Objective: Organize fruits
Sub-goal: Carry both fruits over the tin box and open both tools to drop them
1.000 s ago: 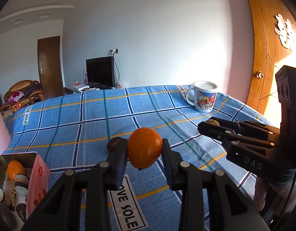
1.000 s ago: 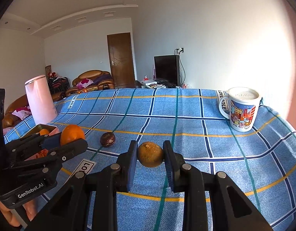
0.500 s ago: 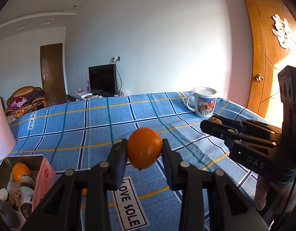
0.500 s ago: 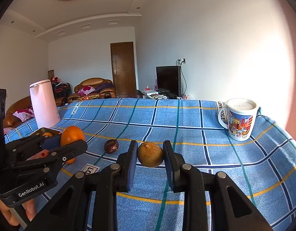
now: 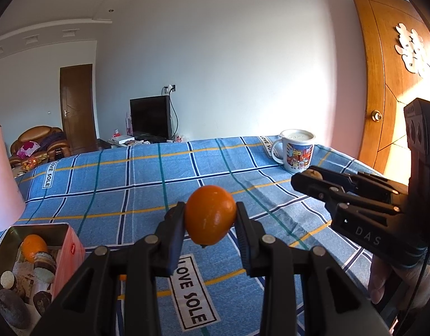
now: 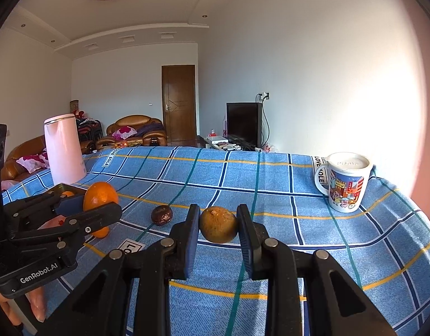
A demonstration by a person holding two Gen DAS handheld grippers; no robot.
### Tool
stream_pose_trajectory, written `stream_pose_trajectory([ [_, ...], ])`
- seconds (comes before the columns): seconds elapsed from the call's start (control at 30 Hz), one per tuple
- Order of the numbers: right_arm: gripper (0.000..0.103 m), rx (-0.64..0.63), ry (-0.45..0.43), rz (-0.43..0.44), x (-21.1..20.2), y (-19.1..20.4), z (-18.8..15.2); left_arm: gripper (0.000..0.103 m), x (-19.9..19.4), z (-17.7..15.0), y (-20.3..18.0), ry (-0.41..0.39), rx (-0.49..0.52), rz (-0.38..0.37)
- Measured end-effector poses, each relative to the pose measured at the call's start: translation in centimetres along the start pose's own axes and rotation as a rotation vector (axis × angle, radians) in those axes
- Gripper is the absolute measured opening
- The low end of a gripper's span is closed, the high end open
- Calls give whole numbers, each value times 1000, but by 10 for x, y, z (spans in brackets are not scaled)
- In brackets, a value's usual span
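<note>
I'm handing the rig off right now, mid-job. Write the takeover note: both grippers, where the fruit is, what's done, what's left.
Left gripper: shut on the bright orange, held above the blue checked cloth.
Right gripper: shut on the dull brownish orange, also held over the cloth.
Pink tin, near-left on the cloth: already holds one orange among other small items I can't identify.
Loose: one dark round fruit lies on the cloth between the grippers.
Bystanders: mug far right, pink kettle far left.
Left to do, probably: put both held fruits in the tin, then fetch the dark one.
</note>
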State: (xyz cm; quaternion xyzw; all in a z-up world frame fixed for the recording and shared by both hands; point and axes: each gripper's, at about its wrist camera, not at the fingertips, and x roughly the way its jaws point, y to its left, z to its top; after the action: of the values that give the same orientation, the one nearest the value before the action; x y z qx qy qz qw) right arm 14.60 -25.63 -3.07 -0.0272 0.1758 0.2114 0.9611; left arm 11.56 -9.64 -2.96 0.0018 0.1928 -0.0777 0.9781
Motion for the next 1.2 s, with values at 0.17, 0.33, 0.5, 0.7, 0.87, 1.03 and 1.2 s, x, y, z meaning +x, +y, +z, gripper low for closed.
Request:
stream_pose_trajectory([
  [0.17, 29, -9, 10, 10, 0, 8, 0, 36, -4, -2, 8, 3, -22, 1],
  [0.33, 29, -20, 26, 47, 5, 23, 1, 36, -12, -5, 23, 8, -45, 8],
  [0.5, 29, -14, 50, 106, 16, 43, 6, 36, -24, -6, 44, 3, -73, 29],
  [0.7, 29, -36, 70, 180, 29, 78, 16, 36, -48, -7, 84, -13, -115, 94],
  [0.87, 29, -78, 76, 246, 40, 116, 24, 36, -64, -11, 125, -15, -179, 154],
  [1.03, 29, -110, 94, 318, 52, 155, 29, 36, -77, -15, 160, 1, -227, 200],
  [1.2, 29, -154, 120, 373, 63, 192, 30, 35, -80, -21, 191, 26, -281, 237],
])
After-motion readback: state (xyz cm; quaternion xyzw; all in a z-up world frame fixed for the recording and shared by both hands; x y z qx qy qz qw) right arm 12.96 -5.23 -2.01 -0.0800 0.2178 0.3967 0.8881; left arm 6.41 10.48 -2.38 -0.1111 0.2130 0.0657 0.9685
